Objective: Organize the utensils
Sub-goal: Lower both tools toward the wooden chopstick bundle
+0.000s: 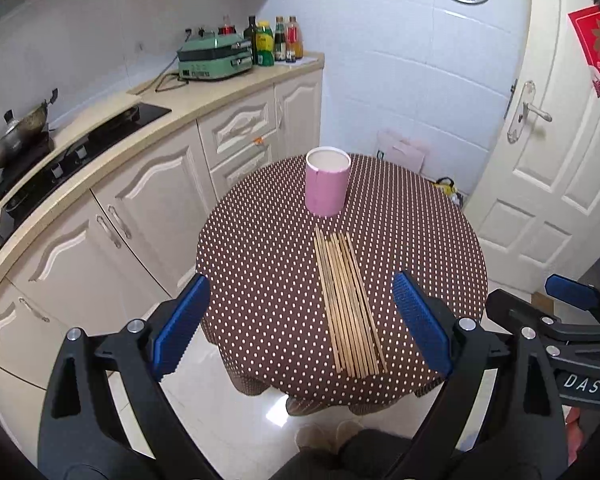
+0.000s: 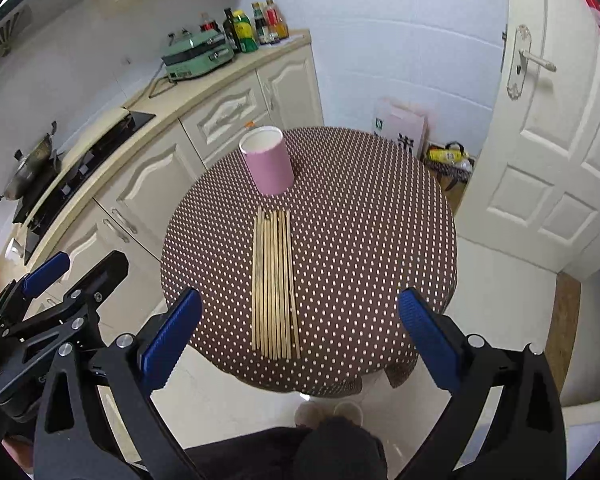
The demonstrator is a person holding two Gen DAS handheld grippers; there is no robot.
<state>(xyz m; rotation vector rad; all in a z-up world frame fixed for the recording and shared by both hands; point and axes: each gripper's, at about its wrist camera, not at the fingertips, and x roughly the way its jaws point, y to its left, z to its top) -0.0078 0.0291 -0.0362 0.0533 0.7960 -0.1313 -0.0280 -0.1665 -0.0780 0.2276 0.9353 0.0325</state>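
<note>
A small round table [image 1: 260,280] in a brown, white-dotted cloth stands in the kitchen, close to the cream cabinets [image 1: 112,216]. A row of wooden chopsticks [image 1: 348,304] lies flat, side by side, running from the table's near edge toward its middle. Just past their far tips a pink cup [image 1: 326,186] stands upright near the far edge, apart from the sticks. The left gripper [image 1: 300,320] hangs above the near edge, its blue pads spread wide with nothing between them. The right gripper [image 2: 300,332] hovers beside it, spread just as wide and holding nothing.
</note>
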